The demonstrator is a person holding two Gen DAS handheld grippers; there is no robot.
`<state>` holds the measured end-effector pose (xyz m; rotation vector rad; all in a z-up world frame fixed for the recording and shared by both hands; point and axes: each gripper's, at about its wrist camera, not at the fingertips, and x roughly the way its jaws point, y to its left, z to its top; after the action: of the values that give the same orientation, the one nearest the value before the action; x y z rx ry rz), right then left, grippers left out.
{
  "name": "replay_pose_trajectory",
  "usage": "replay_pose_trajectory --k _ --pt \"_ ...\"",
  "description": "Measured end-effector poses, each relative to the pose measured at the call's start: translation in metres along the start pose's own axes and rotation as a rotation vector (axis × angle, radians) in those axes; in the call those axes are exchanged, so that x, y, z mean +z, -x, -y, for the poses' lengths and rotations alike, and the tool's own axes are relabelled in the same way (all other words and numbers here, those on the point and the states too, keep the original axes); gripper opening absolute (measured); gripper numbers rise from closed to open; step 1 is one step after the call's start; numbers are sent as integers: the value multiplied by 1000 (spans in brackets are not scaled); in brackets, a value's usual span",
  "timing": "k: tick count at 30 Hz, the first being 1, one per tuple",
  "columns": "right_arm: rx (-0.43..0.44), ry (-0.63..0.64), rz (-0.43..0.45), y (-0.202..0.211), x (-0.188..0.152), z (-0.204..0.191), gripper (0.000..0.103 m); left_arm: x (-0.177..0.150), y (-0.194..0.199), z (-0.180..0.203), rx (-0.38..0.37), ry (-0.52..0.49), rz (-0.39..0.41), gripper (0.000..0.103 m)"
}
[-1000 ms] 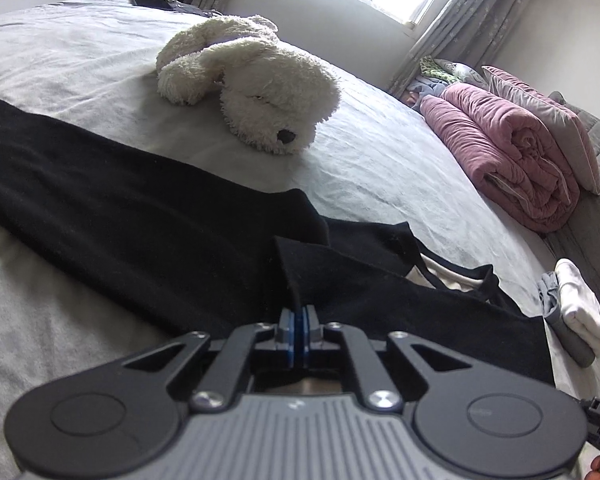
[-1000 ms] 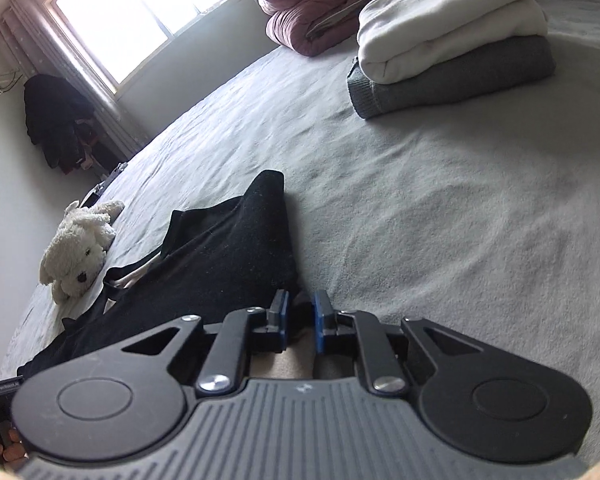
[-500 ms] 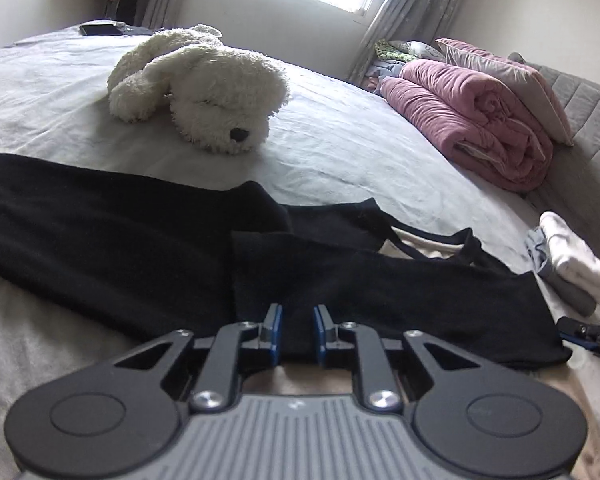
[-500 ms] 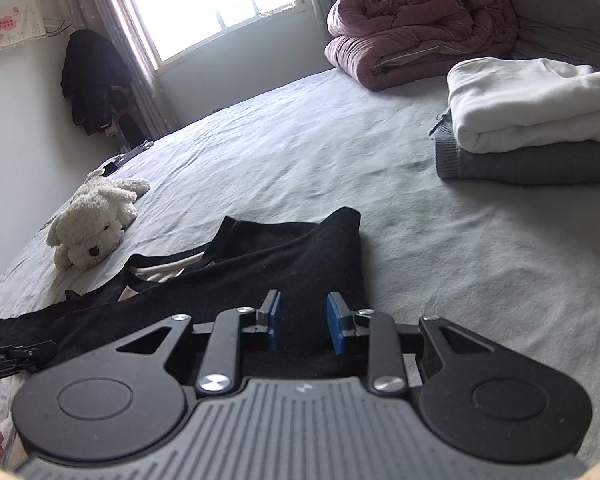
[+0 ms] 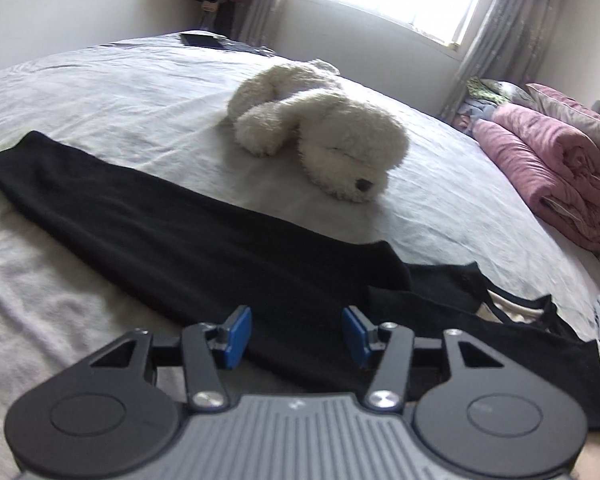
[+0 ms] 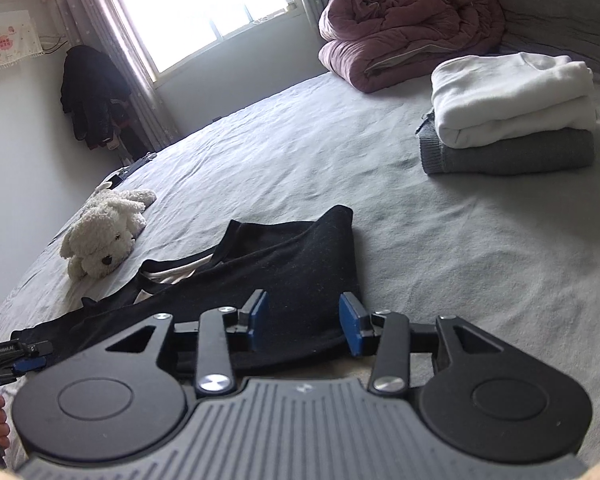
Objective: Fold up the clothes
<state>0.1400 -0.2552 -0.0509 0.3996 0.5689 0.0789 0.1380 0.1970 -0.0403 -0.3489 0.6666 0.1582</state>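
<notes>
A black garment point(image 5: 172, 240) lies flat along the near side of the grey bed, with a pale lining showing at its neck opening point(image 5: 500, 306). My left gripper point(image 5: 296, 334) stands open just above the garment's near edge, nothing between its blue pads. In the right wrist view the same black garment point(image 6: 300, 272) ends in a folded-over part. Over that end my right gripper point(image 6: 304, 322) is open too, holding nothing. The left gripper's tip point(image 6: 16, 354) and a person's fingers show at the far left of that view.
A white plush dog point(image 5: 320, 144) lies on the bed just behind the garment. A rolled pink quilt point(image 6: 412, 24) sits at the headboard end. A folded white top on a folded grey one point(image 6: 508, 120) rests to the right. A dark phone point(image 5: 204, 40) lies at the far edge.
Both grippers have opened and let go of the black garment, which now lies flat. Each has drawn back and lifted slightly from the cloth edge.
</notes>
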Motion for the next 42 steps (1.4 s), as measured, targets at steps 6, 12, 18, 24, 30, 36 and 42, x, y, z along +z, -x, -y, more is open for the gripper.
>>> replay_pose_trajectory --k 6,12,18,24,30,36,42 --pt "41 47 -9 4 -3 -17 50 21 2 -47 240 105 63 61" --pt "68 64 -30 1 -9 -32 51 37 -10 -102 384 238 106 61" --pt "96 80 -52 -2 -15 -47 51 49 -25 -124 401 279 162 61" --pt "115 98 -74 -7 -21 -59 51 55 -34 -141 408 347 220 51" --pt "128 109 -96 -11 -25 -70 51 54 -31 -153 407 414 257 7" --pt "138 119 -94 -10 -24 -76 51 58 -10 -140 349 438 339 6" --pt "159 90 -106 -17 -20 -87 51 69 24 -117 219 438 426 6"
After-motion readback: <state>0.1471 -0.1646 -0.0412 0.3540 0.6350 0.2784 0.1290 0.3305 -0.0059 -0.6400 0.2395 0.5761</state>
